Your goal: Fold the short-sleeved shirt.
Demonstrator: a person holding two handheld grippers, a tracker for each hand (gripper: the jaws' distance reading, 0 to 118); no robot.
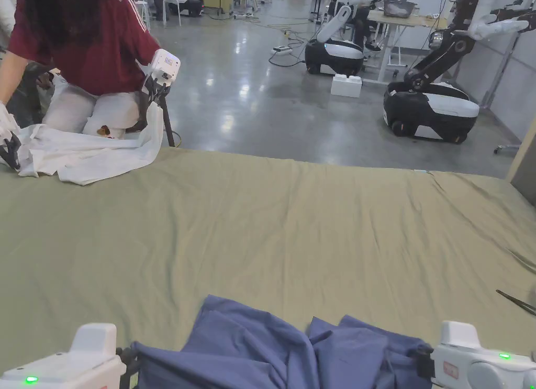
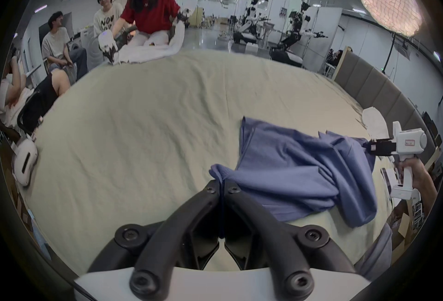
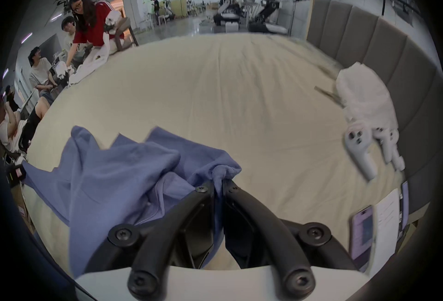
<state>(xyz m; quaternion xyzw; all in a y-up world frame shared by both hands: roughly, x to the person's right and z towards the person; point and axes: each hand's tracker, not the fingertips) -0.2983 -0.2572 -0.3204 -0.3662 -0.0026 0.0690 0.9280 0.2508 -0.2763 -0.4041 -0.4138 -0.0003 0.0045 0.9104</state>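
A blue short-sleeved shirt (image 1: 277, 348) lies crumpled at the near edge of the olive-sheeted bed (image 1: 293, 222). My left gripper (image 2: 221, 182) is shut on a bunched edge of the shirt (image 2: 294, 176) at its left end. My right gripper (image 3: 218, 184) is shut on a gathered edge of the shirt (image 3: 115, 174) at its right end. In the head view the left gripper (image 1: 124, 356) sits at the bottom left and the right gripper (image 1: 423, 361) at the bottom right, with the cloth sagging in folds between them.
A person in a red top (image 1: 89, 39) works a white garment (image 1: 89, 149) with two grippers at the bed's far left corner. White controllers (image 3: 359, 148) and a white bag lie at the right by the padded headboard (image 3: 383, 47). A phone (image 3: 362, 236) lies near. Robots (image 1: 434, 102) stand on the floor beyond.
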